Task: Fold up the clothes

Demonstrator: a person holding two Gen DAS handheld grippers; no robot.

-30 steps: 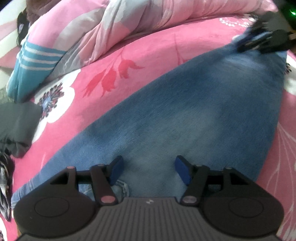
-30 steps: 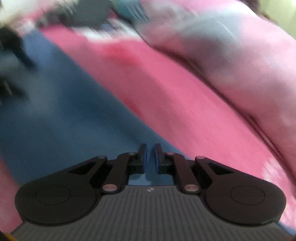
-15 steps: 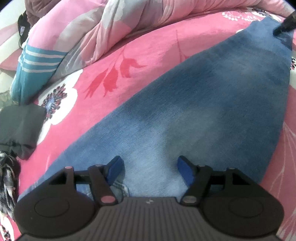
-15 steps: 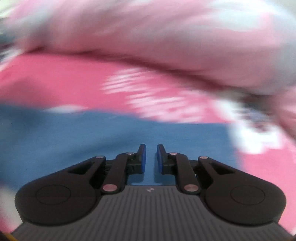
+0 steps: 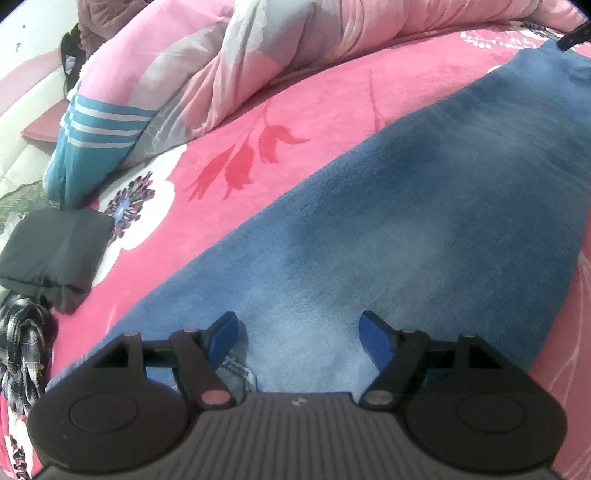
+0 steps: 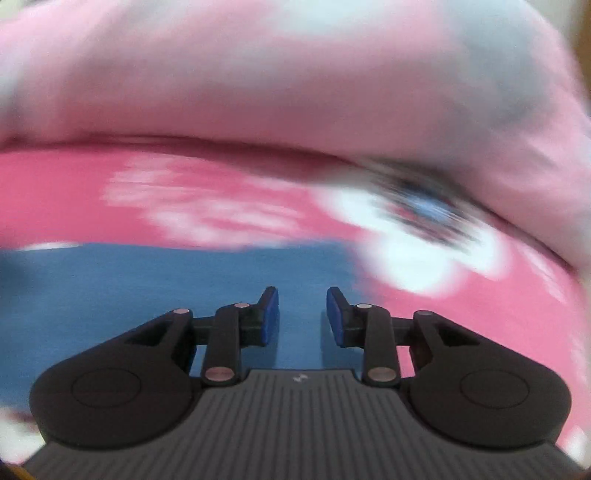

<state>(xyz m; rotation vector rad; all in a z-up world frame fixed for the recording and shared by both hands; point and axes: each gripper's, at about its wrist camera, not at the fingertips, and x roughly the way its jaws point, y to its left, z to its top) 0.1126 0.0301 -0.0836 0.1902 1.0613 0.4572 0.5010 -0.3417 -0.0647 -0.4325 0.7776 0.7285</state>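
Observation:
A blue denim garment (image 5: 424, 229) lies flat and stretched out on the pink floral bedspread (image 5: 303, 103). My left gripper (image 5: 299, 332) is open and empty, low over the garment's near end. My right gripper (image 6: 302, 314) is partly open and empty over the garment's far end (image 6: 155, 280), close to its edge; that view is blurred. A dark tip of the right gripper (image 5: 574, 35) shows at the garment's far corner in the left wrist view.
A bunched pink and grey quilt (image 5: 258, 55) with a teal striped edge lies along the far side, also filling the top of the right wrist view (image 6: 295, 74). A folded dark grey garment (image 5: 55, 258) and a plaid garment (image 5: 22, 343) lie at the left.
My right gripper swung from along the garment to its far end and its jaws opened from nearly shut. The garment now lies flatter and more stretched. My left gripper has barely moved.

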